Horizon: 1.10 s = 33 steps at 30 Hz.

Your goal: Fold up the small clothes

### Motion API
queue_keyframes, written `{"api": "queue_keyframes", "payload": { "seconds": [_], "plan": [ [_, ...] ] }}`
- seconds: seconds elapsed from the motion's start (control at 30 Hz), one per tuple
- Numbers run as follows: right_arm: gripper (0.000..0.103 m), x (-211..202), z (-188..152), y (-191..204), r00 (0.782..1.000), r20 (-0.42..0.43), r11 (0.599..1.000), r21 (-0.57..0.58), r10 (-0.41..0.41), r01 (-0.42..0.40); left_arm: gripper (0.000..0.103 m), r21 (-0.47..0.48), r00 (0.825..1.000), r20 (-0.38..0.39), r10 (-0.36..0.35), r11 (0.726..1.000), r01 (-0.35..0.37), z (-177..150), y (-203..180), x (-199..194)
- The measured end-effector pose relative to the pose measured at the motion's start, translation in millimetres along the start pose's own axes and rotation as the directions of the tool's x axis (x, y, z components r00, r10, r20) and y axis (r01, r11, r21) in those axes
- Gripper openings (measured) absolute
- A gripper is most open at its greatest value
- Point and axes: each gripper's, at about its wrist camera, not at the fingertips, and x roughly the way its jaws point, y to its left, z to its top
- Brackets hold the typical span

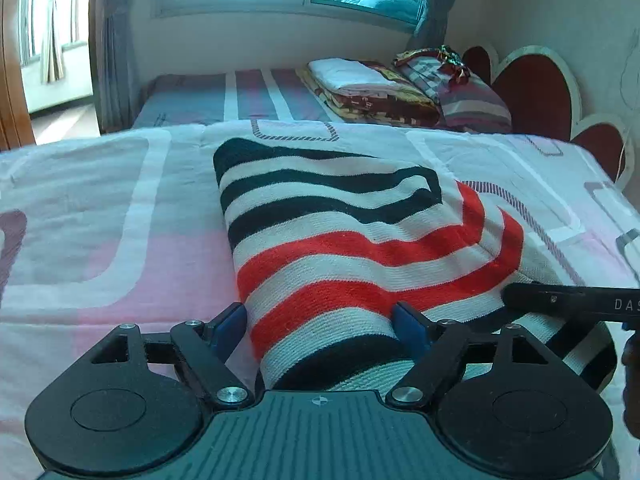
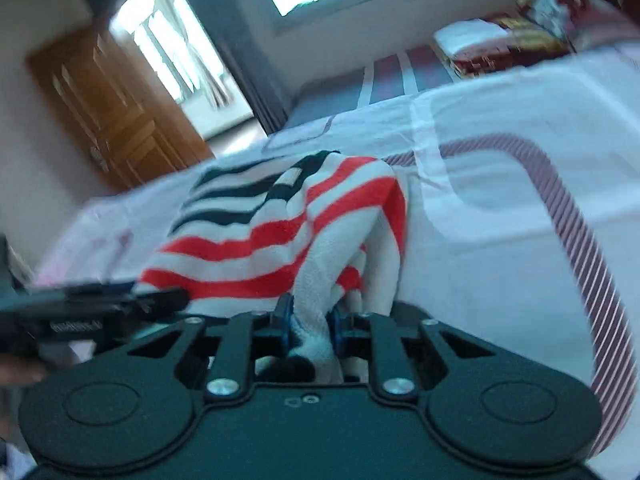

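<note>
Left wrist view: the left tool [image 1: 320,322] stands open, its fingers straddling the near end of a striped sweater [image 1: 352,240] on the bed [image 1: 100,220]; unpinned, that end may drag. Right wrist view: the right tool [image 2: 308,326] pinches a bunched sweater edge just ahead, which may slip free.

The near end of the striped garment [image 1: 344,248] drops out of sight behind the body of the left gripper [image 1: 320,328], so its bottom hem cannot be seen. To the garment's right, the right gripper [image 1: 576,300] is cut off by the picture's edge; only one dark bar shows there. In the right wrist view the whole scene is smeared by motion. There, the bunched cloth [image 2: 320,248] disappears between the right gripper's [image 2: 310,326] jaws, hiding how much is pinched. Left of the garment, the left gripper [image 2: 92,312] is blurred, and lettering on it is unreadable. Beyond the garment, the folded pile [image 2: 496,40] on the bed [image 2: 500,248] is too blurred to sort out.
</note>
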Motion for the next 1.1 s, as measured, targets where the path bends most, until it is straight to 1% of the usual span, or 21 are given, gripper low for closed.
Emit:
{"api": "queue_keyframes", "payload": {
  "seconds": [0.07,0.1,0.13,0.2,0.27,0.33,0.37,0.4,0.43,0.47,0.5,0.53,0.57,0.6,0.67,0.8,0.87,0.9,0.93,1.0,1.1],
  "plan": [
    [0.022,-1.1,0.2,-5.1,1.000,-0.002,0.999,0.041,0.024,-0.024,0.080,-0.018,1.000,-0.011,-0.018,1.000,0.018,2.1,4.6,-2.9],
    [0.026,-5.6,2.4,-10.2,0.999,0.000,0.997,0.067,0.041,-0.041,0.080,-0.020,1.000,-0.002,-0.025,0.999,0.025,5.0,7.3,-6.9],
    [0.028,-12.4,6.0,-15.2,0.998,0.023,0.992,0.109,0.055,-0.058,0.080,-0.016,0.999,0.031,-0.029,0.999,0.030,8.4,9.3,-13.8],
    [0.051,-17.3,17.1,-21.0,0.993,0.080,0.984,0.152,0.086,-0.098,0.080,-0.021,0.995,0.083,-0.050,0.998,0.052,18.5,16.9,-19.1],
    [0.055,-16.2,34.8,-37.1,0.990,0.083,0.968,0.212,0.117,-0.132,0.080,-0.025,0.997,0.068,-0.039,0.999,0.041,29.9,22.7,-12.2],
    [0.050,8.2,45.0,-53.4,0.981,0.055,0.931,0.311,0.184,-0.192,0.080,-0.012,0.999,0.024,-0.039,0.999,0.039,37.1,26.6,1.4],
    [0.042,18.7,48.7,-60.4,0.981,0.043,0.919,0.344,0.189,-0.192,0.080,-0.011,0.999,-0.009,-0.036,0.999,0.036,38.9,28.9,10.3],
    [0.023,26.3,50.5,-64.8,0.983,0.025,0.916,0.359,0.181,-0.178,0.080,-0.012,0.999,-0.028,-0.037,0.999,0.037,39.4,30.8,15.9],
    [0.016,32.6,52.5,-65.6,0.987,0.009,0.920,0.361,0.159,-0.152,0.080,-0.004,0.998,-0.038,-0.040,0.999,0.040,39.2,31.2,19.5],
    [0.010,29.5,53.7,-58.3,0.990,0.041,0.945,0.296,0.134,-0.140,0.080,0.019,0.999,-0.050,-0.021,1.000,0.022,37.9,29.4,23.4],
    [0.010,24.0,52.1,-43.8,0.994,0.075,0.980,0.178,0.081,-0.093,0.080,0.035,0.999,-0.053,-0.009,0.999,0.011,35.3,27.0,26.8],
    [0.010,22.5,49.0,-27.7,0.996,0.091,0.999,0.041,0.010,-0.014,0.080,0.033,0.998,-0.061,-0.010,0.999,0.012,32.9,25.4,31.2],
    [0.010,25.3,43.0,-14.7,0.993,0.090,0.994,-0.075,-0.070,0.077,0.081,0.015,0.998,-0.066,-0.017,1.000,0.018,30.2,24.6,35.0],
    [0.010,30.3,37.1,-10.7,0.990,0.091,0.985,-0.122,-0.110,0.120,0.082,0.008,0.998,-0.064,-0.016,1.000,0.017,28.0,23.1,37.4],
    [0.011,32.3,33.6,-19.0,0.989,0.097,0.989,-0.088,-0.112,0.120,0.088,0.008,0.998,-0.055,-0.007,1.000,0.008,25.5,22.6,40.5],
    [0.020,29.5,37.3,-29.1,0.991,0.066,0.993,-0.030,-0.114,0.116,0.089,-0.002,0.998,-0.053,-0.016,1.000,0.016,26.6,25.8,34.7],
    [0.030,19.1,42.0,-23.4,0.991,0.057,0.993,-0.011,-0.119,0.120,0.088,0.001,0.998,0.001,-0.058,0.998,0.058,25.4,27.5,13.5],
    [0.030,9.6,43.2,-19.5,0.990,0.078,0.993,-0.018,-0.119,0.120,0.088,0.004,0.996,0.022,-0.082,0.997,0.081,21.8,28.7,2.7],
    [0.030,-5.5,44.0,-10.6,0.991,0.097,0.994,-0.041,-0.093,0.098,0.088,0.005,0.994,0.030,-0.102,0.995,0.102,16.3,28.3,-8.0],
    [0.026,-23.5,40.0,3.9,0.995,0.085,0.995,-0.087,-0.044,0.051,0.088,0.018,0.990,0.047,-0.132,0.991,0.132,2.7,26.1,-24.9],
    [0.025,-42.2,9.7,36.6,0.999,0.040,0.966,-0.256,-0.016,0.026,0.089,0.005,0.989,0.044,-0.141,0.990,0.141,-17.1,26.3,-34.2]
  ]
}}
